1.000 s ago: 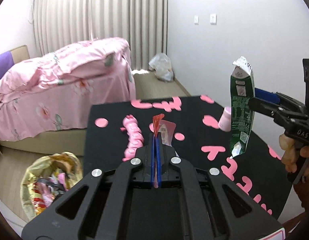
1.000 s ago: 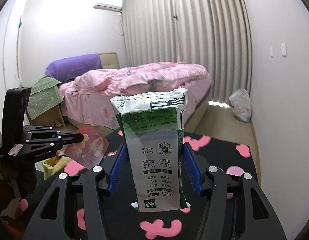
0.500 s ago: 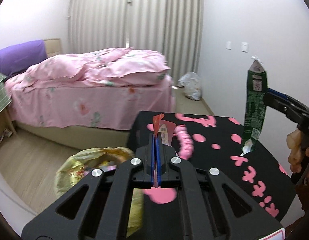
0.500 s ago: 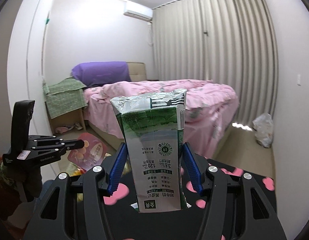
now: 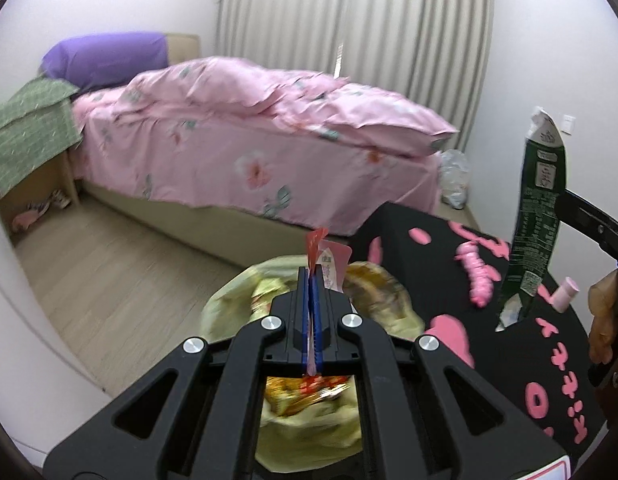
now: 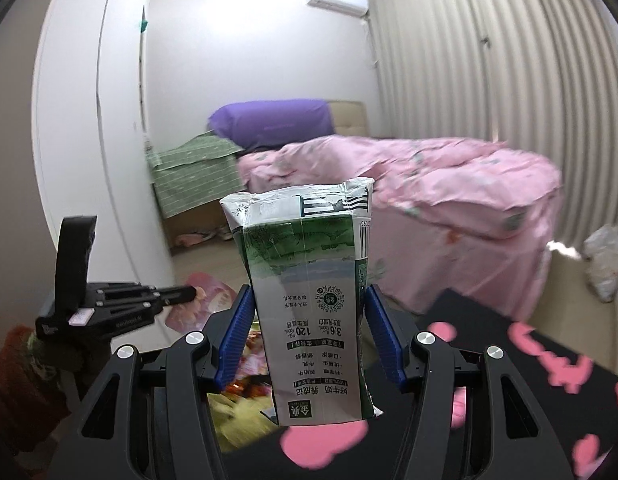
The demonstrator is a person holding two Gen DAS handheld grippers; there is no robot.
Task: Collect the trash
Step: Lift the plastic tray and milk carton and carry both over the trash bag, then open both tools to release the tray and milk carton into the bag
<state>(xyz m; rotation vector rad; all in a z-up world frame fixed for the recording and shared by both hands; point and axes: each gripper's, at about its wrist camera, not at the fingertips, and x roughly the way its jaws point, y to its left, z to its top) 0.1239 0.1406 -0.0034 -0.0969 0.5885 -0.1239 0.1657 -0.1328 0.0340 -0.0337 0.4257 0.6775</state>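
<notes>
My left gripper (image 5: 312, 272) is shut on a flat red snack wrapper (image 5: 329, 258) and holds it over a yellow trash bag (image 5: 309, 420) full of wrappers on the floor. The left gripper and its pink-red wrapper (image 6: 207, 300) also show in the right wrist view. My right gripper (image 6: 309, 300) is shut on a flattened green and white milk carton (image 6: 309, 300), held upside down above the black table's edge. The carton also shows in the left wrist view (image 5: 537, 216), to the right of the bag.
A black table (image 5: 509, 360) with pink shapes stands to the right, with a pink toy (image 5: 477, 268) and a small pink bottle (image 5: 565, 294) on it. A bed with a pink duvet (image 5: 249, 140) lies behind. A white plastic bag (image 5: 453, 184) sits by the curtain.
Both grippers have swung left, away from the table. The left gripper with the wrapper now hangs over the yellow bag. The carton has followed toward the table's left edge.
</notes>
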